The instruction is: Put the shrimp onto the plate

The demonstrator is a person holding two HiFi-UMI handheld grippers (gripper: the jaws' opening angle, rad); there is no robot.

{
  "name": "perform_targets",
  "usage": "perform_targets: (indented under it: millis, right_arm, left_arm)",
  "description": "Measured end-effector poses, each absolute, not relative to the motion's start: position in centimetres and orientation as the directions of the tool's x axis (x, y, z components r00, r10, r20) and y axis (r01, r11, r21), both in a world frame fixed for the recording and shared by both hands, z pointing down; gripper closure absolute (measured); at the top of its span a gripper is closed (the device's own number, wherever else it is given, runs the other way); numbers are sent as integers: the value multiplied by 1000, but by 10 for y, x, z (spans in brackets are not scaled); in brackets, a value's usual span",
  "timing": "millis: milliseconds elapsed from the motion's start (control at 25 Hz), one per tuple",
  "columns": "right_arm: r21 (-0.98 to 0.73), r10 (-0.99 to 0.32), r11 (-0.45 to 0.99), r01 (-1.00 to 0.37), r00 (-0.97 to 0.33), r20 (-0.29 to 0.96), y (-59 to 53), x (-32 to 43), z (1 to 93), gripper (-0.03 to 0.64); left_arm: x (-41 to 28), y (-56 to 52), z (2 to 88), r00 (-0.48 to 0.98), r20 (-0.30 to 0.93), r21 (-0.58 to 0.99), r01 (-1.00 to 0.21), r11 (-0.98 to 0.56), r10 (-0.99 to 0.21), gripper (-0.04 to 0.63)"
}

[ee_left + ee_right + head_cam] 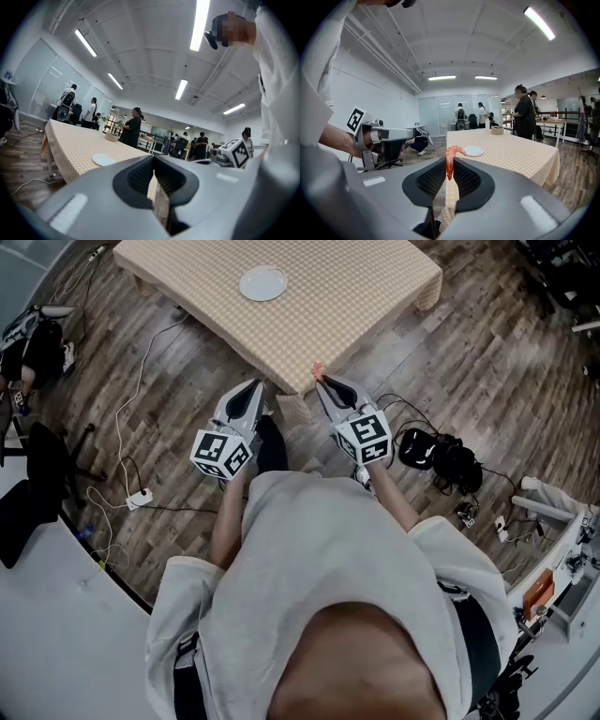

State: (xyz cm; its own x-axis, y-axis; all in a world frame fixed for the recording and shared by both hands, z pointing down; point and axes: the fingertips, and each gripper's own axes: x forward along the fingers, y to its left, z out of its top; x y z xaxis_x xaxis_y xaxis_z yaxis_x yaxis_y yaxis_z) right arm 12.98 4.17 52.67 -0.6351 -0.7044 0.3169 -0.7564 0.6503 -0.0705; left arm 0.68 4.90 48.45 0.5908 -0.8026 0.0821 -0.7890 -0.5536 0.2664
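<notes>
A small orange-pink shrimp is pinched between the tips of my right gripper, its curled end sticking out above the jaws; in the head view the shrimp shows at the tip of the right gripper, just off the near corner of the table. A white round plate lies on the checked tablecloth, far from both grippers; the same plate sits ahead in the right gripper view. My left gripper is shut with nothing in it, level with the right one.
The table has a beige checked cloth hanging over its edges. Cables and a power strip lie on the wooden floor at left, dark gear at right. Several people stand beyond the table's far side.
</notes>
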Motion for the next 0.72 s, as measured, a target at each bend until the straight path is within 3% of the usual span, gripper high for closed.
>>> perform_targets:
  millis: [720]
  right_arm:
    - [-33,-744,601,-798,-575,341,-148,22,496,569]
  left_arm:
    - [-95,-145,461,662,61,303,-726,-618,-747,586]
